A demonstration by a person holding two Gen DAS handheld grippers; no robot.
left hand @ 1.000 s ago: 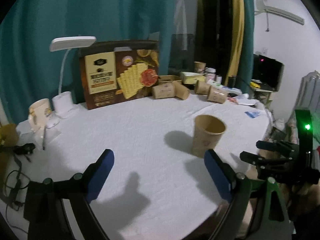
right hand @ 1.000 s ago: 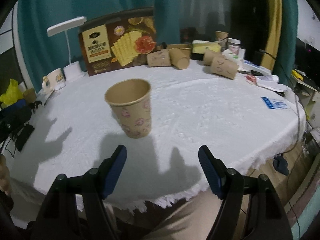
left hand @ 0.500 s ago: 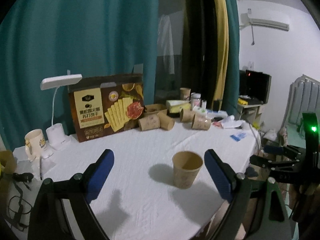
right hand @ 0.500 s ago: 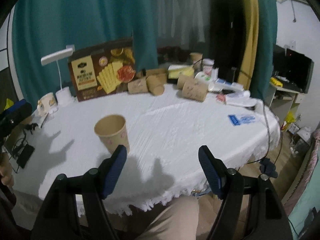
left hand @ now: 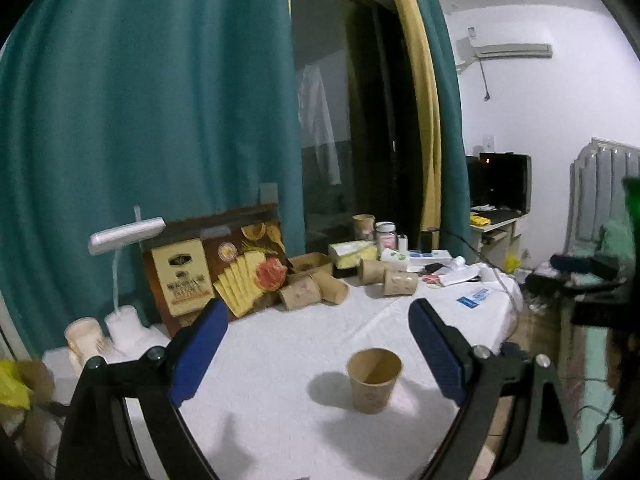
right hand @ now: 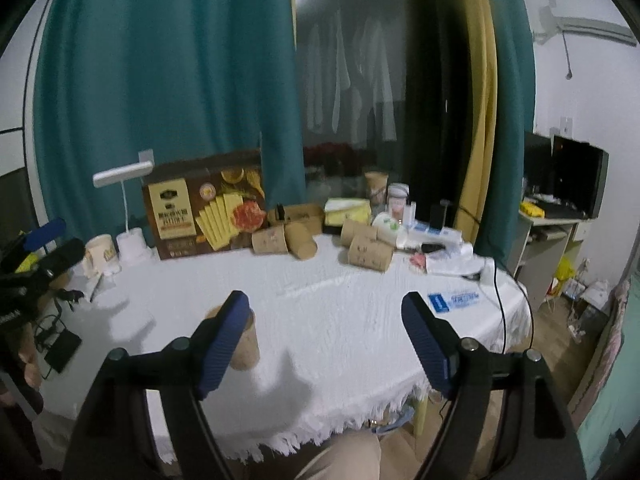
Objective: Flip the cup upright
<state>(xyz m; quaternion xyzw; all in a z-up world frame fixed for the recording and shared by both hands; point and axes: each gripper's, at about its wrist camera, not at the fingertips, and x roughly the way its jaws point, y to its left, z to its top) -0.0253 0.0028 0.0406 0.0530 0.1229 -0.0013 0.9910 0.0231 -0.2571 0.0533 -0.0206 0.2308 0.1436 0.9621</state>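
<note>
A brown paper cup (left hand: 374, 380) stands upright, mouth up, on the white tablecloth (left hand: 280, 360). My left gripper (left hand: 316, 344) hangs open well above and behind it, with nothing between the blue pads. In the right wrist view the cup (right hand: 249, 346) is half hidden behind the left finger of my right gripper (right hand: 326, 320). Its jaws have just been opening; they are open and hold nothing. Each gripper shows in the other's view: the right gripper (left hand: 580, 268) at the right edge, the left gripper (right hand: 38, 246) at the left edge.
Along the back of the table stand a cracker box (left hand: 216, 272), a white desk lamp (left hand: 124, 240), a mug (left hand: 84, 336) and several paper cups on their sides (left hand: 312, 292). A blue card (right hand: 456, 300) lies near the fringed right edge. A trouser leg (right hand: 344, 456) shows below.
Both grippers have risen and drawn back from the cup, which now looks smaller and lower in both views. The cup itself stays upright in the same spot.
</note>
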